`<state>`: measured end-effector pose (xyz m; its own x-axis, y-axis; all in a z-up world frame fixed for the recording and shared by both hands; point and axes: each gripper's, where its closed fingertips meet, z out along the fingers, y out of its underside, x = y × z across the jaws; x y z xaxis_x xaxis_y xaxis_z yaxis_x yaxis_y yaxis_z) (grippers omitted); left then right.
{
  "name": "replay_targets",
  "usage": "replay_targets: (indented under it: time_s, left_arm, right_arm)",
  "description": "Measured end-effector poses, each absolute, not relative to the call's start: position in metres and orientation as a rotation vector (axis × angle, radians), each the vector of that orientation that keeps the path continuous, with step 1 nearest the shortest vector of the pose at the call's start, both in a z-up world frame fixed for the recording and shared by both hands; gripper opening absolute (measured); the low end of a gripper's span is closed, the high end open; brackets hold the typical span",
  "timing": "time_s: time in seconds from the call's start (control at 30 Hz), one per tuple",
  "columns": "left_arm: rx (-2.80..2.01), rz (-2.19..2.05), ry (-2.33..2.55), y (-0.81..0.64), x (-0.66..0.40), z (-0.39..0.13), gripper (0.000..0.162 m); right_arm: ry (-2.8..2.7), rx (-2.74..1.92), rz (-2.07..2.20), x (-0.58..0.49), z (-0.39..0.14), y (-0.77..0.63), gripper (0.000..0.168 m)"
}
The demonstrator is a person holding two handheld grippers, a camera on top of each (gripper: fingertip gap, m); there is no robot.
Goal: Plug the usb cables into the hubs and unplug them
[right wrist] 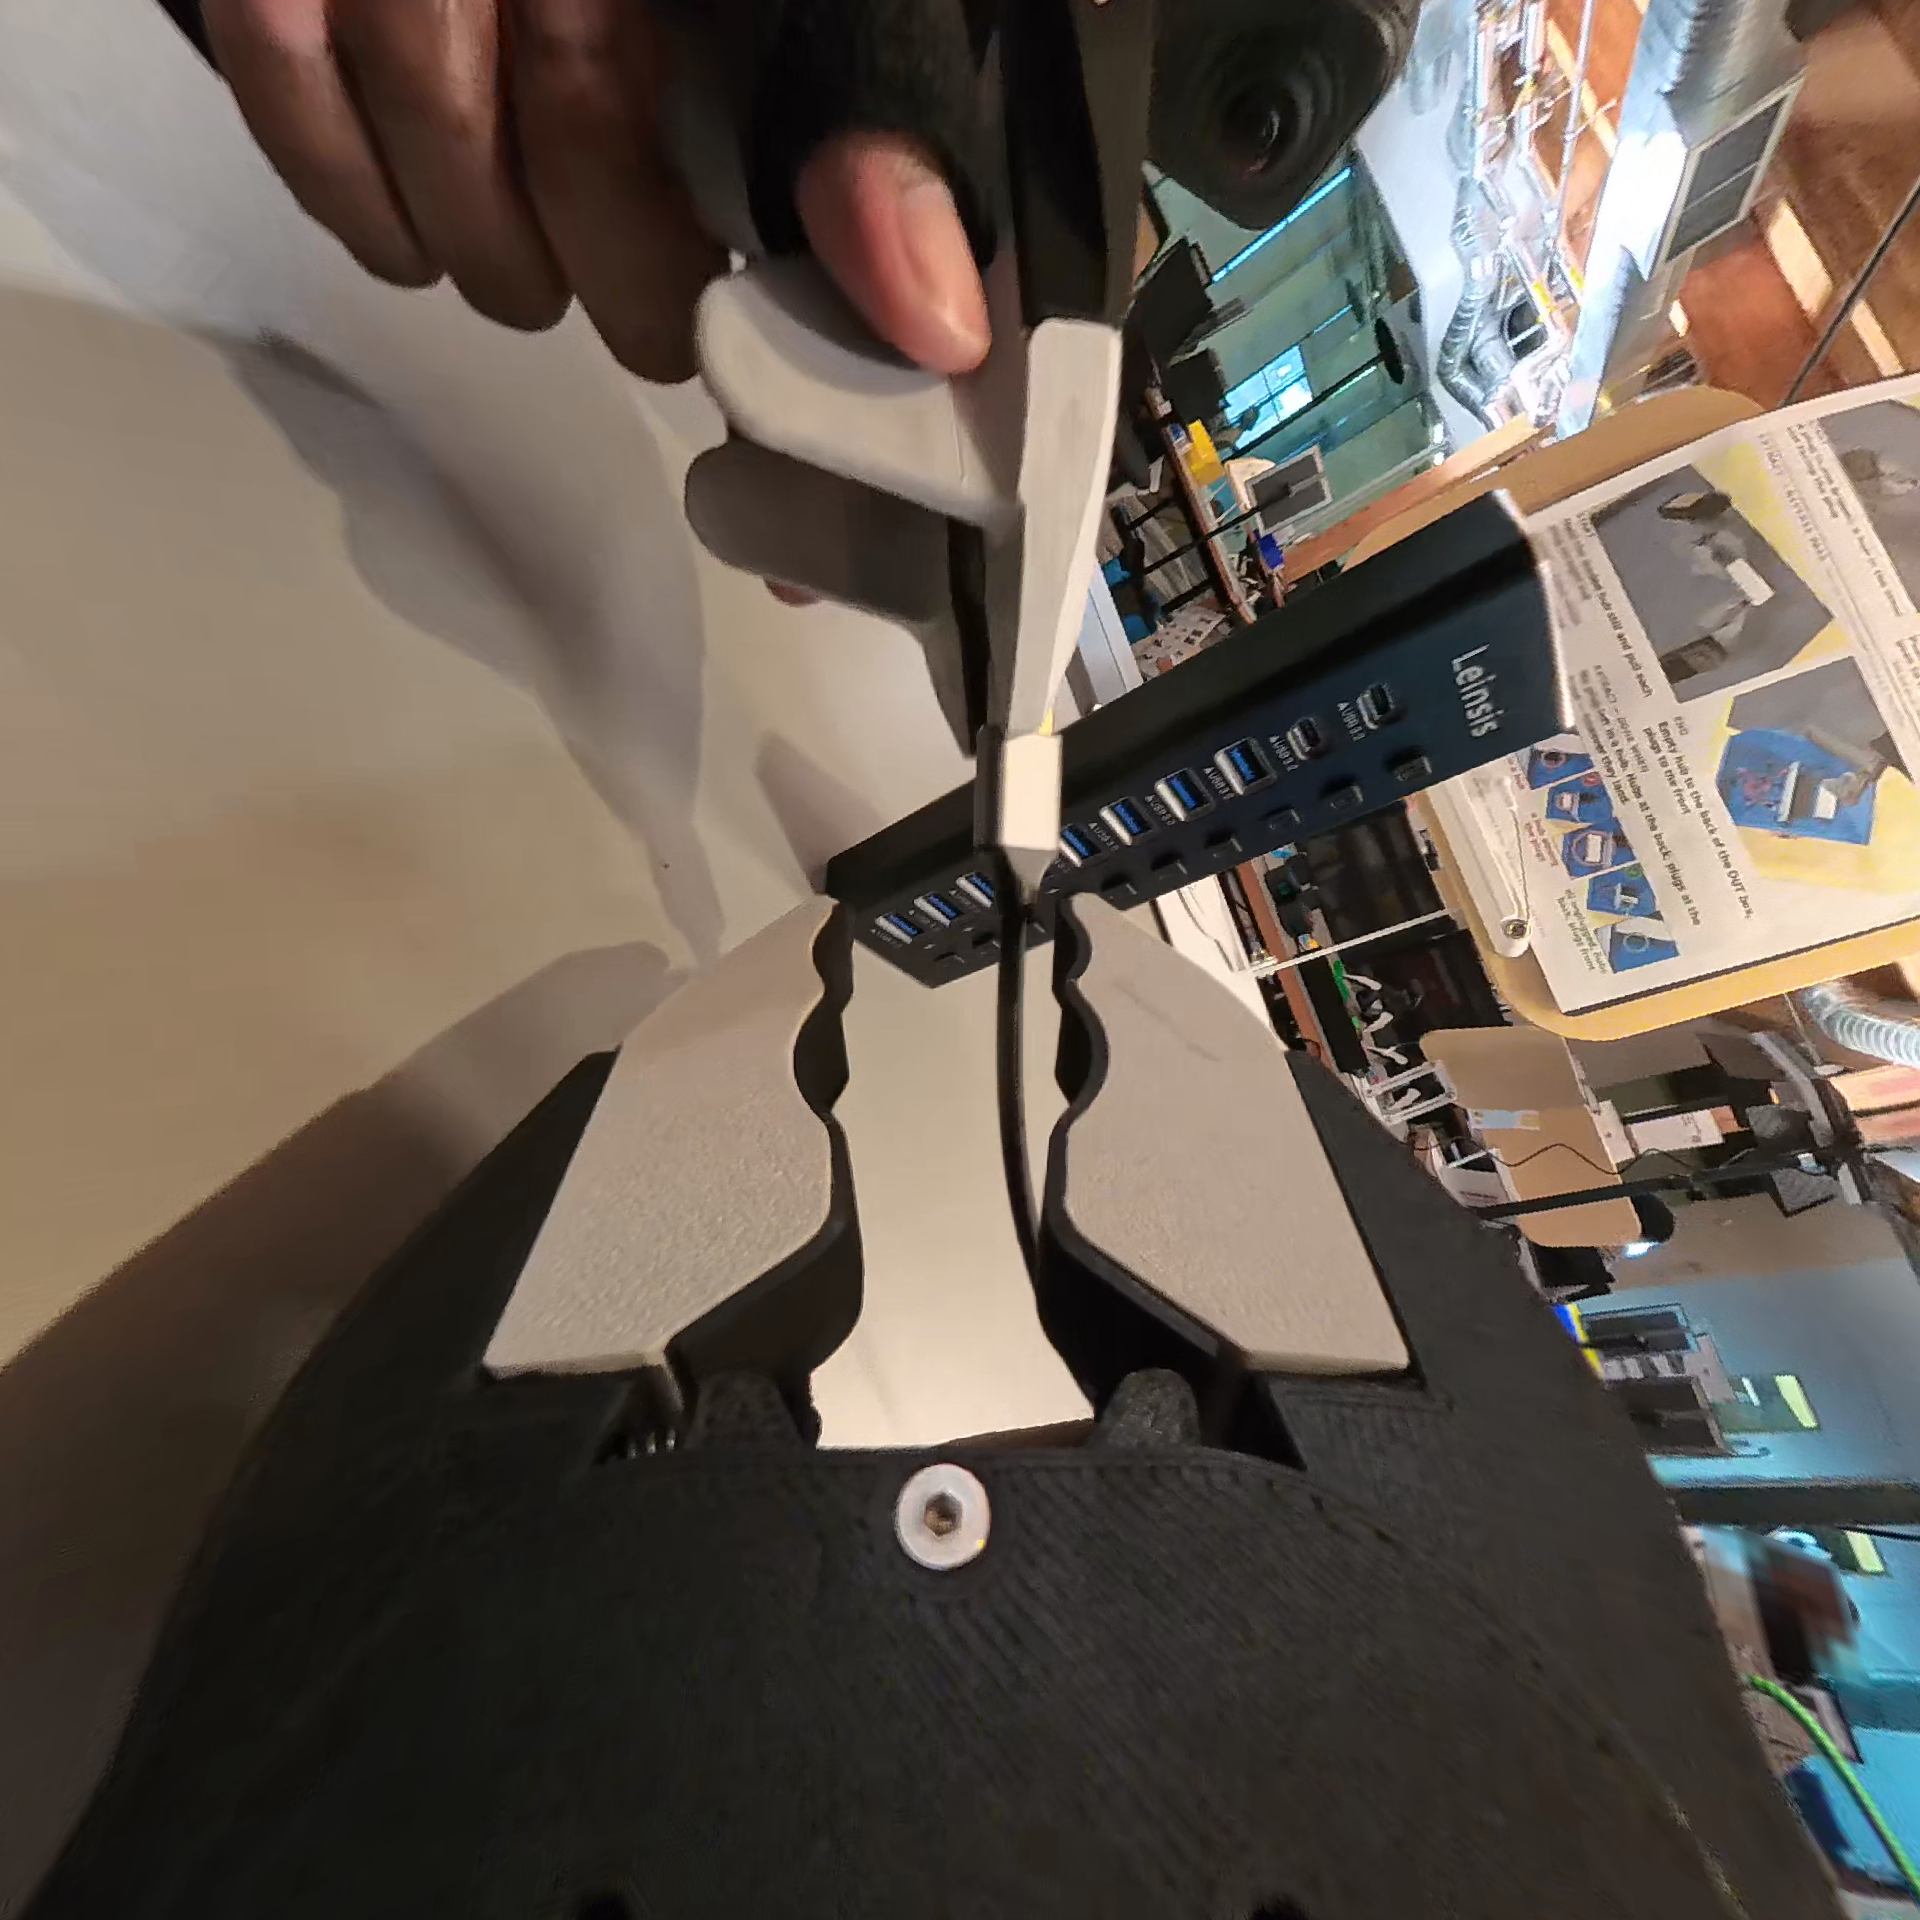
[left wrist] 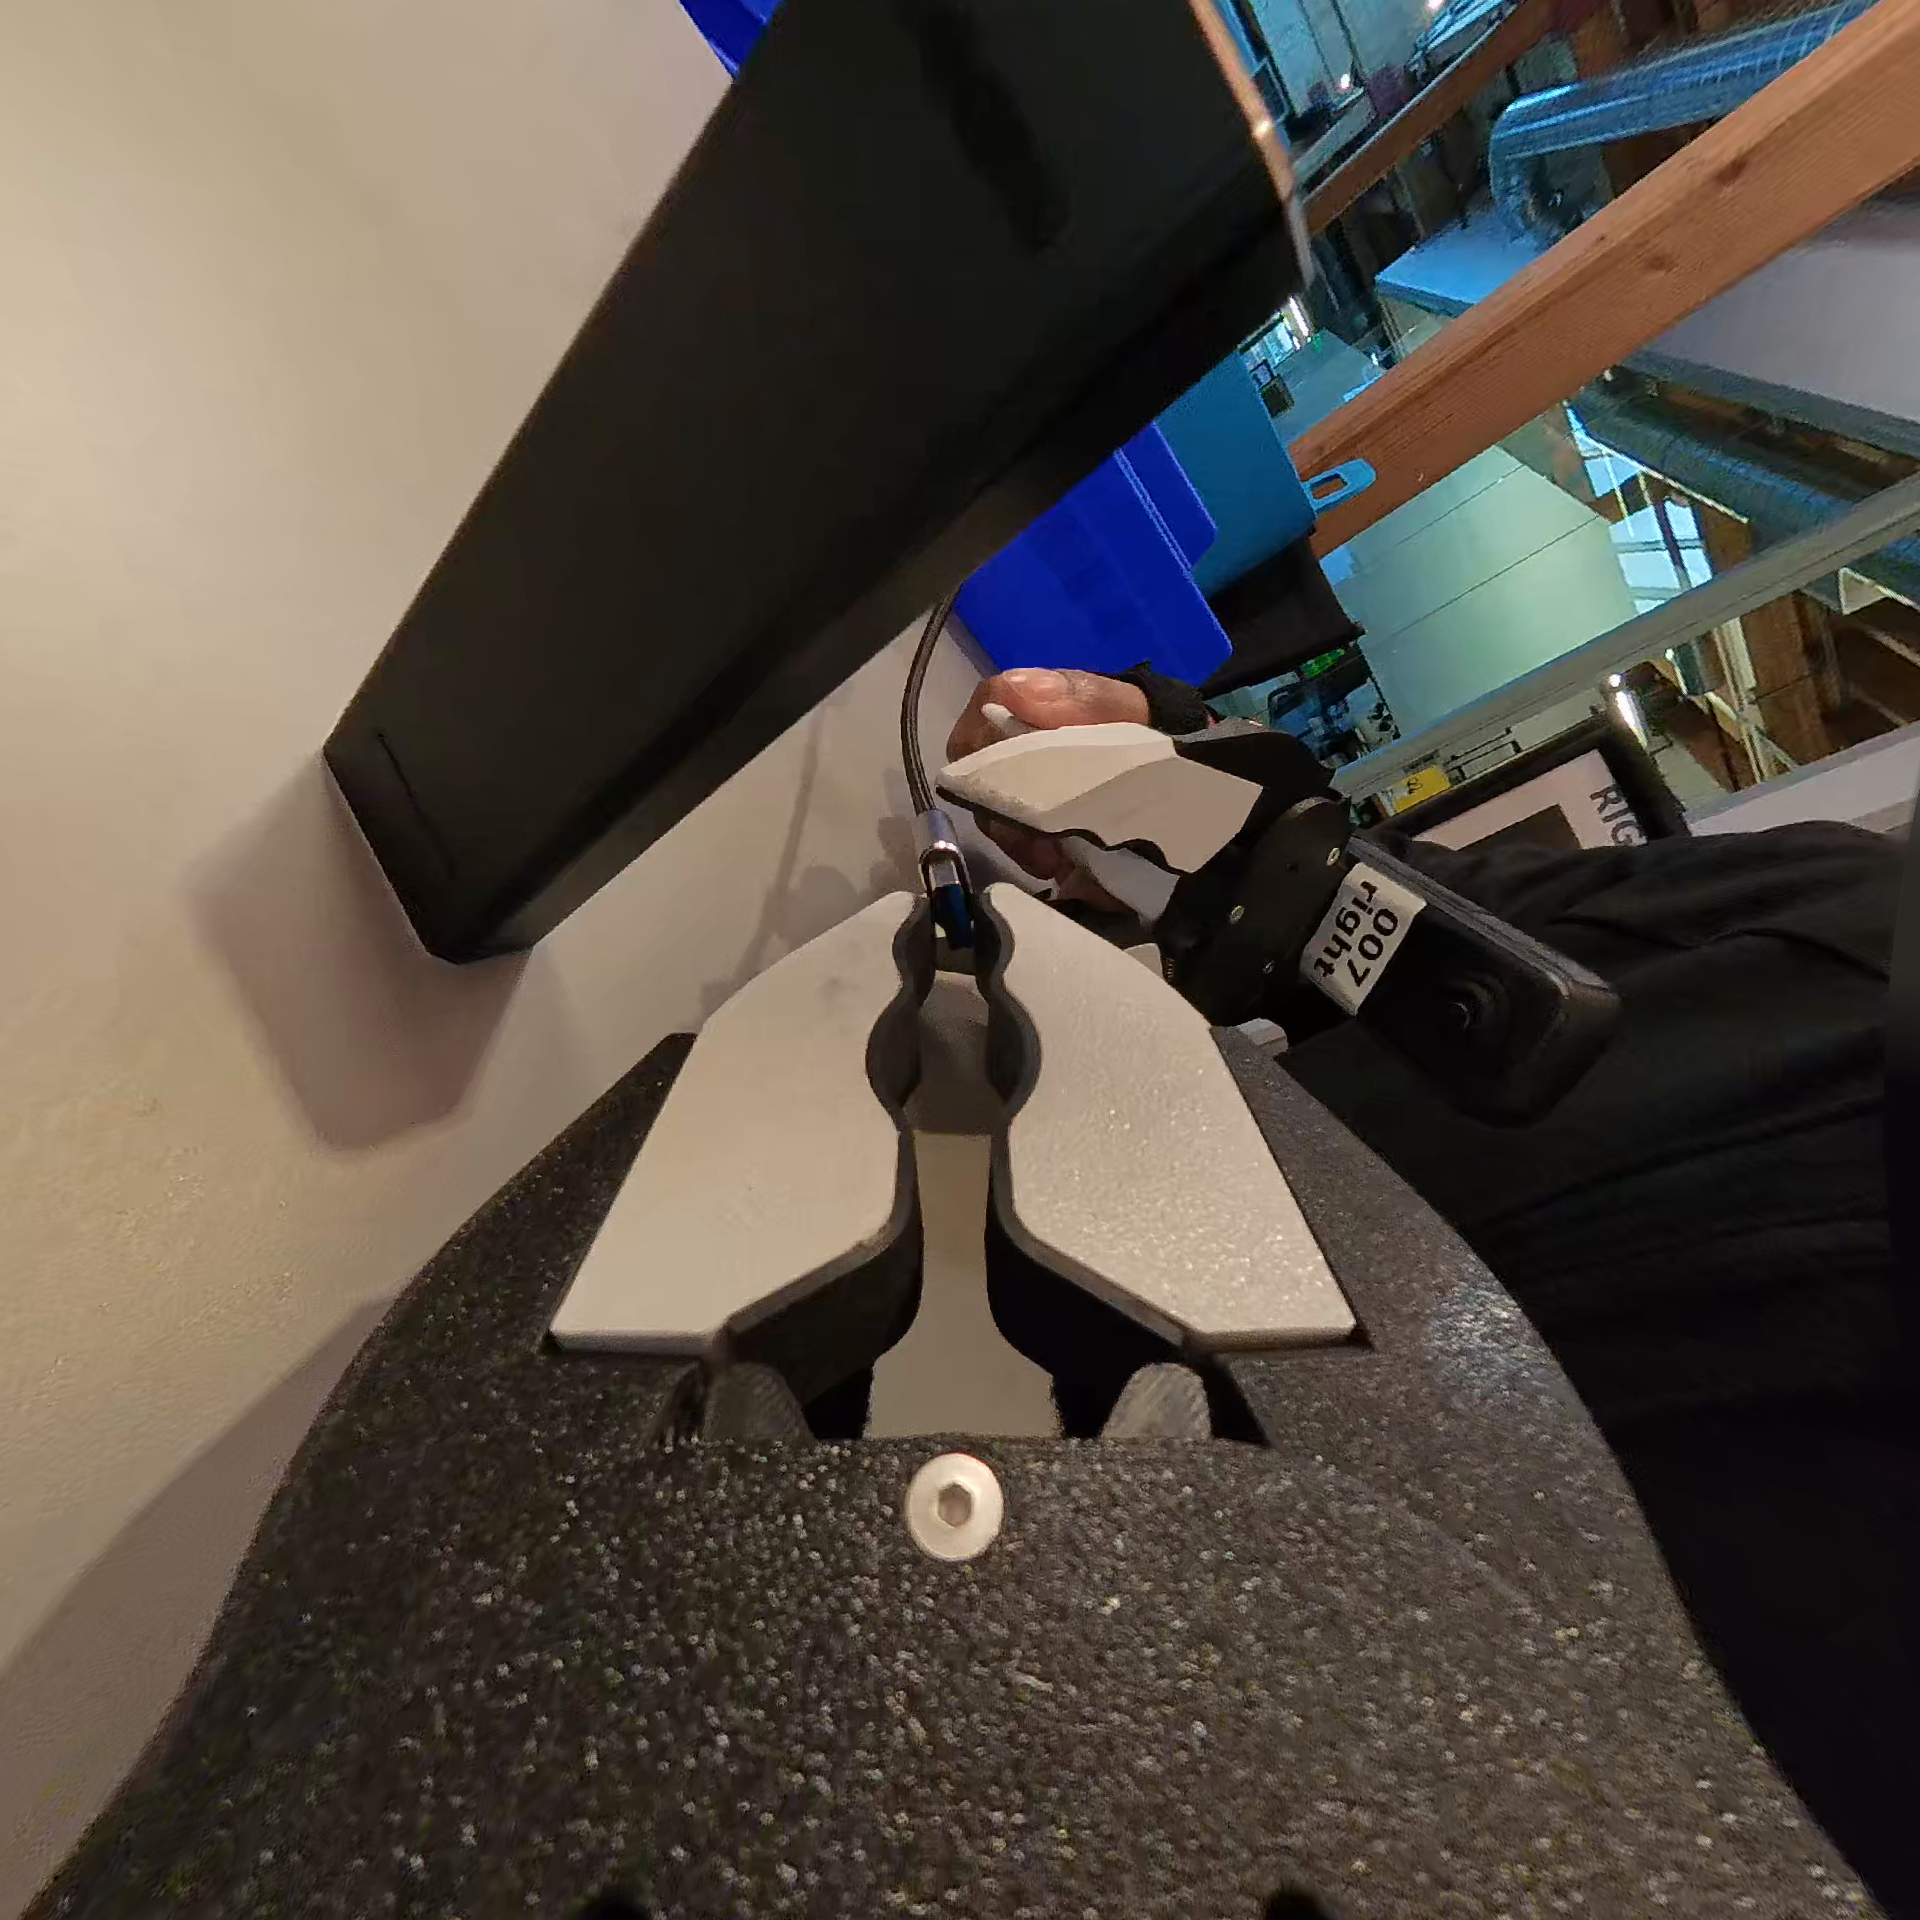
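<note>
A: Start close. What does the left gripper (left wrist: 954, 925) have?

B: Its grey fingertips are pinched on the silver-and-blue USB plug (left wrist: 948, 885) of a black braided cable (left wrist: 914, 717), which arcs up and away behind it.

A: And the right gripper (right wrist: 940, 925)?

B: Spread apart, gripping nothing. In the right wrist view the black cable runs loosely down between its two fingers, nearer the right one; whether it touches I cannot tell.

A: Where is the hub?

B: The long black metal USB hub (right wrist: 1299, 727) lies just beyond the plug, its row of blue ports facing the right wrist camera. From the left side only its plain back (left wrist: 831, 416) shows. The plug tip sits right at the port row; whether it is seated I cannot tell, since the left gripper's fingertips cover the spot.

A: So the next move?

B: I judge it runs along the plug's axis, straight across the hub's length. The left gripper does it; the right is nearest to steady the hub.

A: Surface and room?

B: A pale off-white tabletop (left wrist: 156, 727). Beyond it, a blue plastic bin (left wrist: 1101, 561), a printed instruction sheet on a board (right wrist: 1714, 675), then a workshop with wooden beams.
</note>
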<state>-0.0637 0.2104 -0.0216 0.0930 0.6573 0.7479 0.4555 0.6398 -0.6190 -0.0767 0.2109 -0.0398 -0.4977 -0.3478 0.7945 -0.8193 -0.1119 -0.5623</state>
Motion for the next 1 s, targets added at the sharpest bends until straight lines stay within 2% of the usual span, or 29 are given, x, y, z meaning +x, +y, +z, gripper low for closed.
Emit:
replay_targets:
  time_s: [0.17,0.3,0.4,0.53,0.73,0.87,0.93,1.0]
  left_arm:
    - [-1.029,0.191,-1.539,0.223,-0.070,-0.024,0.007]
    - [-1.056,0.157,-1.510,0.230,-0.071,-0.023,0.007]
    - [-1.089,0.144,-1.495,0.234,-0.070,-0.026,0.007]
    - [-1.127,0.184,-1.467,0.234,-0.068,-0.026,0.008]
    - [-1.157,0.493,-1.442,0.195,-0.052,-0.004,0.046]
    - [-1.371,1.012,-1.296,0.141,-0.038,0.024,0.071]
    - [-1.371,1.007,-1.220,0.128,-0.046,0.025,0.087]
    - [-1.407,0.899,-1.143,0.127,-0.062,0.015,0.091]
  right_arm:
    - [-1.835,1.242,1.689,-0.076,-0.036,0.210,0.036]
    - [-1.914,1.243,1.690,-0.075,-0.040,0.210,0.030]
    - [-1.982,1.233,1.723,-0.074,-0.039,0.212,0.017]
    - [-2.048,1.255,1.740,-0.072,-0.041,0.213,0.017]
    - [-2.120,1.215,1.726,-0.081,-0.043,0.210,0.016]
    - [-2.144,1.216,1.737,-0.088,-0.039,0.209,0.015]
    - [-2.157,1.226,1.726,-0.091,-0.039,0.209,0.015]
    - [-2.172,1.242,1.699,-0.093,-0.041,0.207,0.015]
